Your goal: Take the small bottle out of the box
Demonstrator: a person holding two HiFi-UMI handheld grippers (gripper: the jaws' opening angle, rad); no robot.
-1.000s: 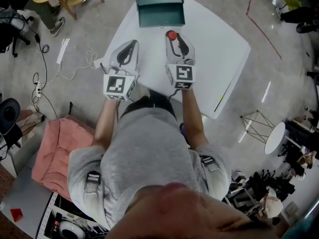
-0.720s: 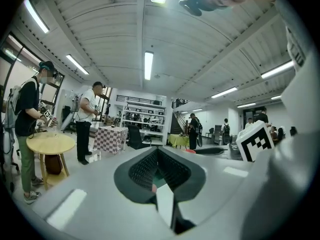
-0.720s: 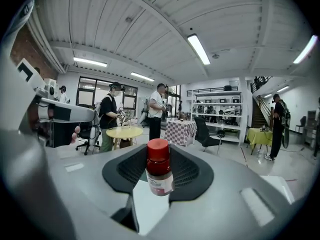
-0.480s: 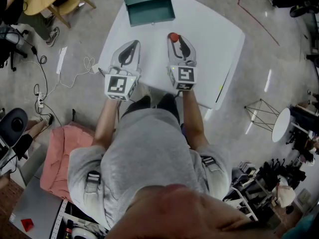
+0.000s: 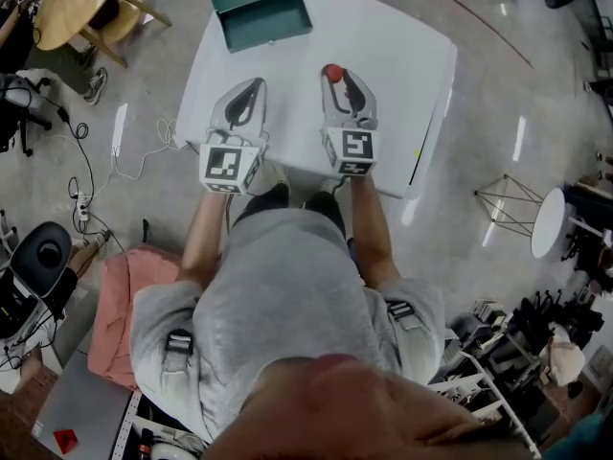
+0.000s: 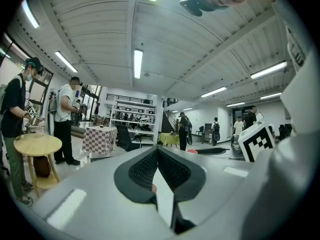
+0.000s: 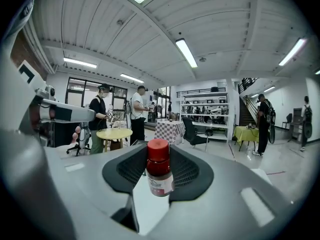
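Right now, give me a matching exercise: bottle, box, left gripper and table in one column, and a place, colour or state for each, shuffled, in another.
Column one:
1. bottle
2. box
3. left gripper
4. table

Column two:
A. white
B. shut, empty
C. held by the right gripper
D. teal, at the table's far left corner

Pairs: 1-C, 2-D, 3-B, 4-A

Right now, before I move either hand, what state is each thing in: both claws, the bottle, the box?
left claw: shut, nothing in it.
right claw: shut on the small bottle.
small bottle: upright, red cap on, out of the box, held over the table.
box: on the table's far corner, lid looks open.
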